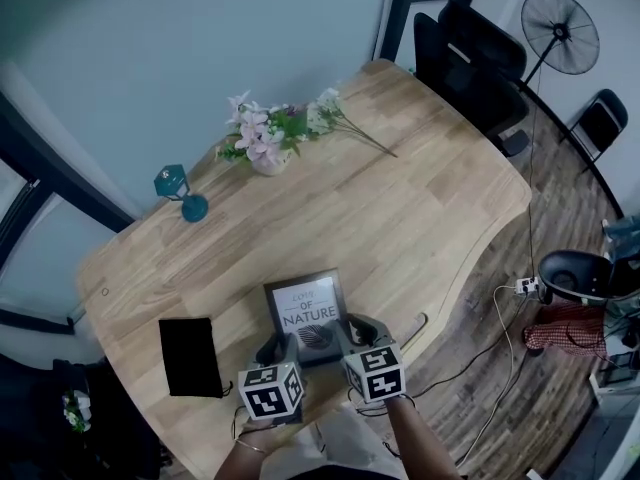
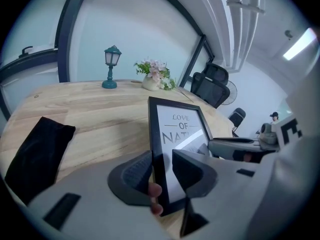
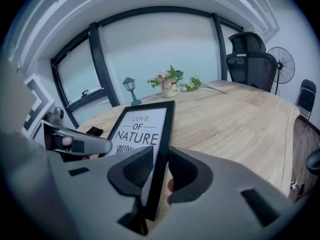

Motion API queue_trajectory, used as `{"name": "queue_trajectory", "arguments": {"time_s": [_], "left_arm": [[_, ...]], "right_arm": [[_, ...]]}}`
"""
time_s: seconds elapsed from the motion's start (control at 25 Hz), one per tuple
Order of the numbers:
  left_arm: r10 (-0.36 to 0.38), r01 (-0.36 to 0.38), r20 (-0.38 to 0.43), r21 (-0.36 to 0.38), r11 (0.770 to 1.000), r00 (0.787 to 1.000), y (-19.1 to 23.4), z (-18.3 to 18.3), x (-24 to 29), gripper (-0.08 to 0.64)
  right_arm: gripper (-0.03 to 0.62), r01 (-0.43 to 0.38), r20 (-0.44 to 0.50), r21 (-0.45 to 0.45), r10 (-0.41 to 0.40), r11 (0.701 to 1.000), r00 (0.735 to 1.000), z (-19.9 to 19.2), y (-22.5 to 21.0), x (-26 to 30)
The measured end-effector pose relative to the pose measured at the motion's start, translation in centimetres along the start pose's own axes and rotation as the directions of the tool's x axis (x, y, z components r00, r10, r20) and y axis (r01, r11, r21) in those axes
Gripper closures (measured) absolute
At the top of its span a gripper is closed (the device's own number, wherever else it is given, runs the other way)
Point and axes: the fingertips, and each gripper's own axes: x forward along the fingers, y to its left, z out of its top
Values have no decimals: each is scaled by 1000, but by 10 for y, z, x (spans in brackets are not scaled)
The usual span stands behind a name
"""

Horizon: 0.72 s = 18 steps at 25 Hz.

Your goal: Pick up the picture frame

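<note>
The black picture frame (image 1: 305,308) with the print "LOVE OF NATURE" is at the near edge of the wooden table (image 1: 400,218). My left gripper (image 1: 277,350) is shut on the frame's left edge, and my right gripper (image 1: 352,332) is shut on its right edge. In the left gripper view the jaws (image 2: 162,171) clamp the frame (image 2: 180,129) near its lower corner, with a fingertip showing behind it. In the right gripper view the jaws (image 3: 160,171) pinch the frame (image 3: 142,129) at its side rail. The frame tilts up off the tabletop.
A black pouch (image 1: 190,356) lies just left of the frame. A teal lantern (image 1: 180,190) and a vase of flowers (image 1: 268,143) stand at the far side. Black office chairs (image 1: 470,58) and a fan (image 1: 560,30) are beyond the table's right end.
</note>
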Motion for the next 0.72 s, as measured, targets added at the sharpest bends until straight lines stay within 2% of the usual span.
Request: {"name": "queue_trajectory", "arguments": {"time_s": [0.72], "left_arm": [[49,-51,89,15,999,995,-14,13,-39,482]], "right_arm": [[509,-24,92,-55,29,998,995,18,7,-39]]}}
